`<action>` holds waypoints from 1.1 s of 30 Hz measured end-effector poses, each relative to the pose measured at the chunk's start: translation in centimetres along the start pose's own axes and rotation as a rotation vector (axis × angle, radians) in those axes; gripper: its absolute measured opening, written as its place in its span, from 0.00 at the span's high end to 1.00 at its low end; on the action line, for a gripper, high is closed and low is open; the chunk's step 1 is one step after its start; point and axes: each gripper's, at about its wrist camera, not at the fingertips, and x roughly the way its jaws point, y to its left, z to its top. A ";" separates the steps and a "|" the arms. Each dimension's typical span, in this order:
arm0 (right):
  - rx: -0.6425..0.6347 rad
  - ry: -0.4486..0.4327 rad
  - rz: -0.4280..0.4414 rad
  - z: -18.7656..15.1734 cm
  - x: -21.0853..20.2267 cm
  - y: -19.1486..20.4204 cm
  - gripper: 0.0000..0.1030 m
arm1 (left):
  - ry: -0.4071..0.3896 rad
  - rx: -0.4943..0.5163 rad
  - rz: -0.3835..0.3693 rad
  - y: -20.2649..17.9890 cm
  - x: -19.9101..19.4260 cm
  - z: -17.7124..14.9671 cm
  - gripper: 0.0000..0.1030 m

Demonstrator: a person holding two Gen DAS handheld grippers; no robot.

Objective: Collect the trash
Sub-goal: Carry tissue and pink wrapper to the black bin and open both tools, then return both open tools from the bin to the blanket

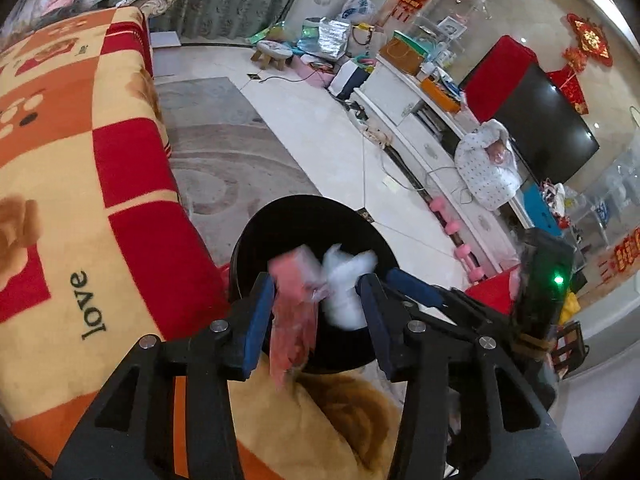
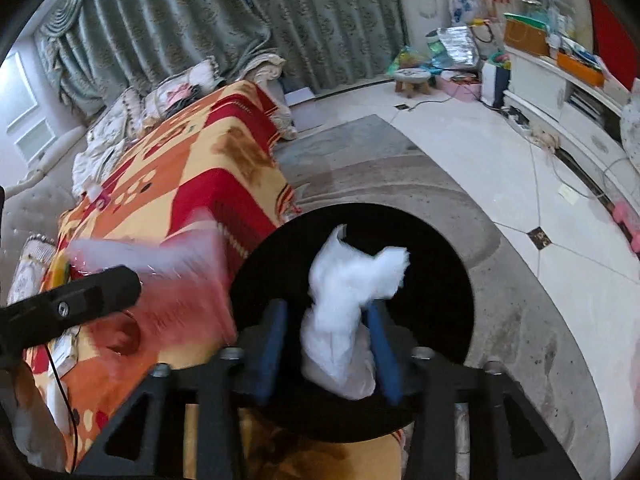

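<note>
Both grippers hang over the open mouth of the black bin (image 2: 432, 292), which stands on the rug just beside the corner of the blanket-covered sofa (image 1: 80, 200). The left gripper (image 1: 316, 304) has its jaws spread wide, and the pink wrapper (image 1: 294, 312) lies against the left finger only, blurred, so it looks loose and not pinched. The right gripper (image 2: 328, 344) is likewise parted, the white crumpled tissue (image 2: 352, 296) touching only its right finger. Both scraps look feather-light, soft and easily crushed; the wrapper is probably slick film that may cling. Each is best pinched through its bunched middle, where the folds give the pads something to bite.
</note>
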 end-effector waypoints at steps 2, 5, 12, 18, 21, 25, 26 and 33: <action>0.017 -0.002 -0.010 -0.1 -0.3 -0.6 0.58 | 0.005 -0.005 0.016 0.1 0.3 -0.1 0.58; 0.033 -0.011 -0.026 -0.3 -1.4 -1.0 0.58 | 0.018 -0.021 0.040 0.7 0.2 -0.1 0.58; 0.063 -0.039 -0.083 -1.9 -4.7 -1.0 0.58 | 0.010 0.029 0.135 0.9 -0.6 -1.4 0.58; 0.046 -0.050 -0.104 -2.3 -6.1 0.9 0.58 | 0.007 0.111 0.221 1.8 -1.3 -3.4 0.58; 0.035 -0.057 -0.080 -2.0 -6.5 2.0 0.58 | -0.009 0.138 0.271 2.8 -2.3 -3.9 0.58; 0.004 -0.051 -0.074 -1.8 -6.6 2.9 0.57 | -0.019 0.135 0.287 3.8 -3.4 -3.8 0.58; 0.006 -0.052 -0.071 -1.7 -6.6 3.0 0.56 | -0.025 0.135 0.286 3.9 -3.7 -3.7 0.58; -0.009 -0.051 -0.058 -1.6 -6.7 3.9 0.53 | -0.062 0.125 0.260 3.5 -6.5 -3.7 0.58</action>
